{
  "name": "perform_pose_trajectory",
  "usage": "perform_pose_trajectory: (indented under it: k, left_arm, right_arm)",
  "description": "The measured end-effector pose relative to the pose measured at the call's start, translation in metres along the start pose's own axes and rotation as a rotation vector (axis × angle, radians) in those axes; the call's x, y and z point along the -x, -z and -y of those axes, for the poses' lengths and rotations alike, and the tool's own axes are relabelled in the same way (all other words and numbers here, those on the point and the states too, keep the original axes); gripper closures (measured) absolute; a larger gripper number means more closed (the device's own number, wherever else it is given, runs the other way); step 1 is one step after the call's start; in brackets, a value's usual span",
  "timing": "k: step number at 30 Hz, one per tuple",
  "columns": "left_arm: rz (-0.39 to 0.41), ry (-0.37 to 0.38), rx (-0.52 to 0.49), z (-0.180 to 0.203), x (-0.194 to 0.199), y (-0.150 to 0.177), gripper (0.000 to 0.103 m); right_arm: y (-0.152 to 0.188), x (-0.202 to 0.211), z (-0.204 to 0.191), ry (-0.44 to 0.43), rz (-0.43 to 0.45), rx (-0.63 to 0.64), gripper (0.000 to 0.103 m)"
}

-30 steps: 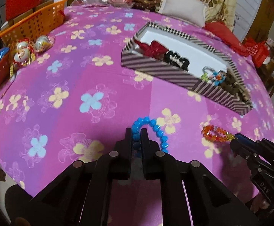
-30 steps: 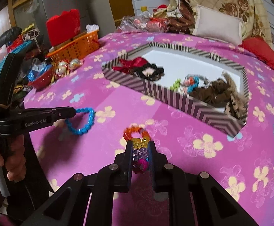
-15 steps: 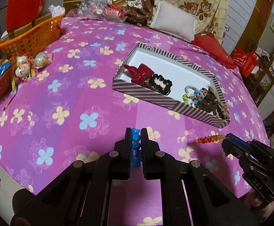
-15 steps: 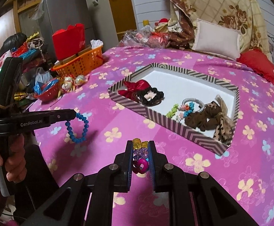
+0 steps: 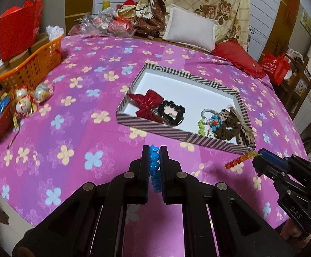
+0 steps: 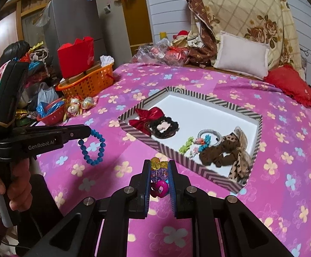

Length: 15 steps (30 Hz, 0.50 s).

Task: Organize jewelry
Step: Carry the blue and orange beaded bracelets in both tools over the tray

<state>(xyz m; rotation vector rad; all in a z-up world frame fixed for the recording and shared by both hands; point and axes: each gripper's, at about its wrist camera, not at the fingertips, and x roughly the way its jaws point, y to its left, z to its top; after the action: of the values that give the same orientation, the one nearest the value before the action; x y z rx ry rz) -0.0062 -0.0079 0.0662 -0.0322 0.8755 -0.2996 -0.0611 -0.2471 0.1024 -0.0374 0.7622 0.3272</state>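
Left gripper [image 5: 154, 150] first: I have it clamped on the blue bead bracelet [image 6: 92, 147], and over the last second that bracelet has gone from lying on the flowered purple bedspread [image 5: 69, 111] to hanging free in the air, its loop dangling below the fingertips in the right wrist view. From my left camera only a few blue beads show, pinched edge-on between the fingers. I read this as the pick being finished on this side, with the carry to the box next.

I hold this gripper roughly level, pointing across the bed toward the near-left corner of the striped box [image 5: 155, 128], raised well above the cloth; my hand [image 6: 12, 190] is wrapped round its handle low at the left edge.

Inside the box, from left to right, lie a red bow [image 5: 146, 103], a black scrunchie [image 5: 172, 112], a small heap of bead bands [image 5: 209, 122] and a leopard-print scrunchie [image 5: 230, 126]. The far half of the white floor is bare, so I judge there is room for both pieces.

Right gripper [image 6: 159, 167] is closed on the multicoloured bead bracelet [image 6: 158, 175], which has likewise come up off the bedspread. It sits just short of the box's near wall, tilted slightly down toward it, so a short forward reach should clear the rim.
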Motion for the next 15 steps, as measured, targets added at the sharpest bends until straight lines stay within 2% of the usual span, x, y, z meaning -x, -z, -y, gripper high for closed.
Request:
perform_pose_trajectory:
  k: [15]
  left_arm:
    - [0.021, -0.016, -0.068, 0.027, -0.01, -0.028, 0.096]
  right_arm:
    - [-0.019, -0.001, 0.017, 0.025, 0.014, -0.01, 0.089]
